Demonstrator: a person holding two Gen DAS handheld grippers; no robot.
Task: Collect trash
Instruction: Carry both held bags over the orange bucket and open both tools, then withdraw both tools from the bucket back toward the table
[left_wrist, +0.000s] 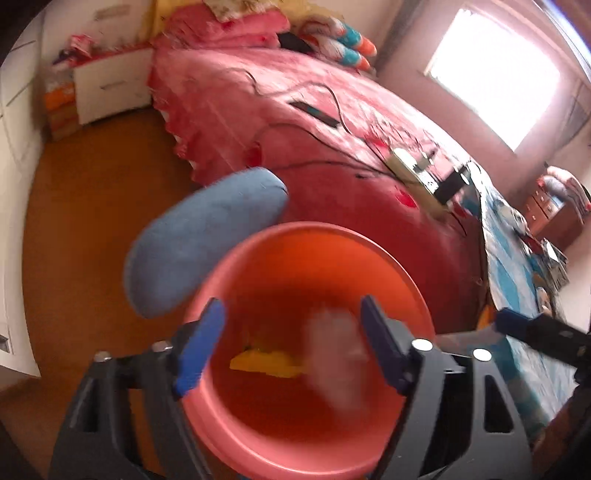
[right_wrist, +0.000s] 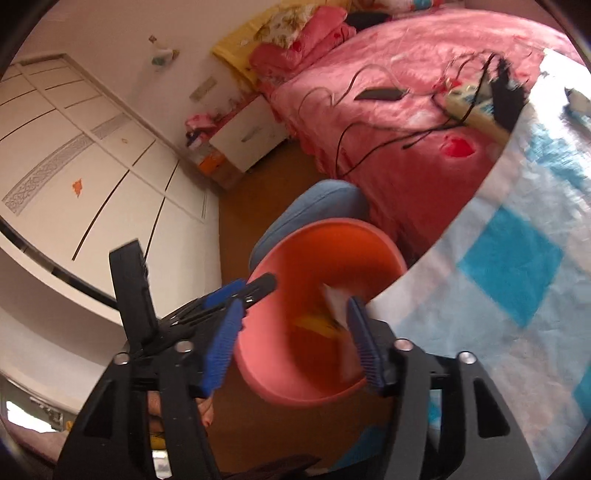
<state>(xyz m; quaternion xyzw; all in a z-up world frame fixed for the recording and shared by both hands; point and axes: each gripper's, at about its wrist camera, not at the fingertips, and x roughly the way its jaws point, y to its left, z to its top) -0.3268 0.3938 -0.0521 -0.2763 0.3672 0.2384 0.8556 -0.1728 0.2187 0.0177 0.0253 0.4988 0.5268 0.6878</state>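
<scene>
A: Where is the trash?

B: A blurred pale scrap (left_wrist: 338, 354) and a yellow piece (left_wrist: 264, 363) sit inside the pink bin (left_wrist: 280, 435), which stands on the wooden floor (left_wrist: 92, 206) beside the bed's (left_wrist: 258, 92) edge.

A: And the tools?

B: The left tool (left_wrist: 291, 341) is spread wide over the bin's mouth, pinching nothing. The right tool (right_wrist: 293, 341) is likewise spread, empty, above the rim by the blue checked blanket (right_wrist: 517, 266).
</scene>
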